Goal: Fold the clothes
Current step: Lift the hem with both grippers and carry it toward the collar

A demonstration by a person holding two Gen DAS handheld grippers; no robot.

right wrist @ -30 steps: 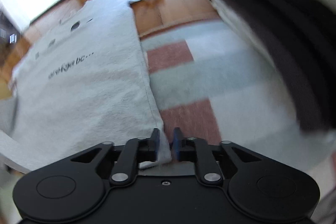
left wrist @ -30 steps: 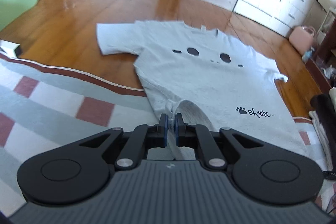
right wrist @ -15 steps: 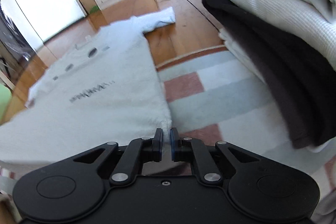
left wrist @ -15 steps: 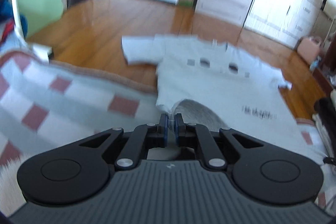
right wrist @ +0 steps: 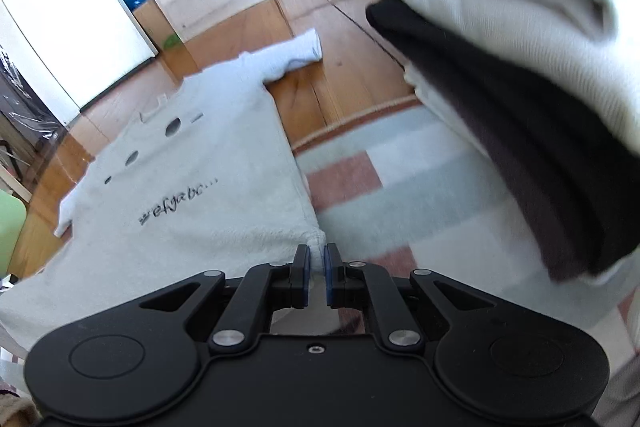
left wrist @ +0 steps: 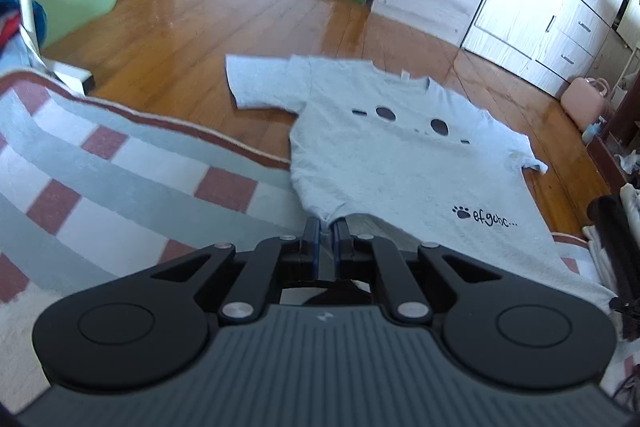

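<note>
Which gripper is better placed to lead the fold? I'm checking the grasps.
Neither: both are. The left gripper pinches one hem corner of the T-shirt, the right gripper the other.

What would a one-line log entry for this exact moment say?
step: fold start | left gripper: shut on pale grey printed T-shirt hem corner | right gripper: shut on other hem corner | shirt: flat, face up

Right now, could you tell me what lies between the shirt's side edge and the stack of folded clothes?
In the right wrist view, only bare checked rug lies between the grey T-shirt and the folded stack.
</note>
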